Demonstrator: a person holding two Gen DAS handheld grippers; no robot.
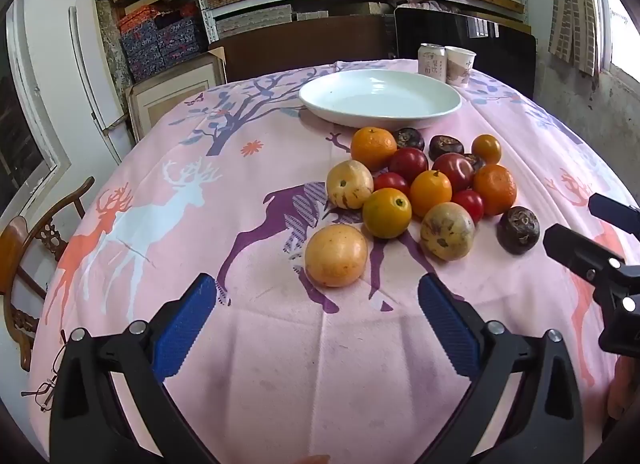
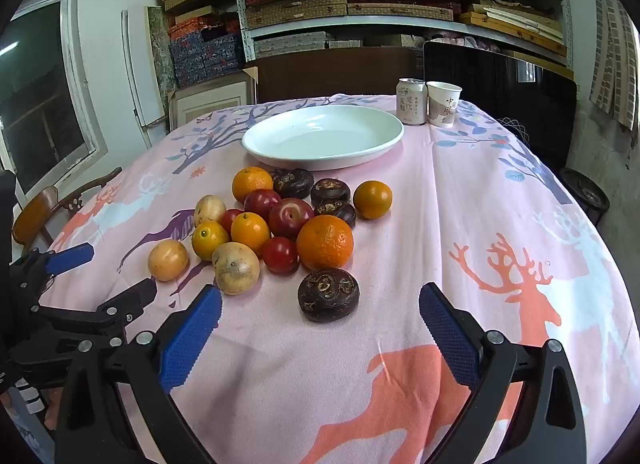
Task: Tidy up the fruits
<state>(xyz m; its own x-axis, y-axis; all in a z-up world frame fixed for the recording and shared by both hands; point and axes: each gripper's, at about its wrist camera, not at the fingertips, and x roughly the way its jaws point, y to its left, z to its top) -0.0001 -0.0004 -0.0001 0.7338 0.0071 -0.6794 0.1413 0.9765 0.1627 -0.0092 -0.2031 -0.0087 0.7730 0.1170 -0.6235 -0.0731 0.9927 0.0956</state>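
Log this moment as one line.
left gripper: open, empty | right gripper: open, empty | fruit pile: on tablecloth | plate: empty

Readable writing stands on only two things, both at the far edge of the table behind the white plate. The drink can [image 2: 411, 101] carries vertical Chinese characters in dark print on its pale label, but they are too small and blurred to read with certainty. Touching it on the right, the paper cup [image 2: 443, 103] bears large characters that read 中国风, set in a vertical column. In the left wrist view the same can [image 1: 431, 59] and cup [image 1: 459, 65] show lettering too blurred to read.
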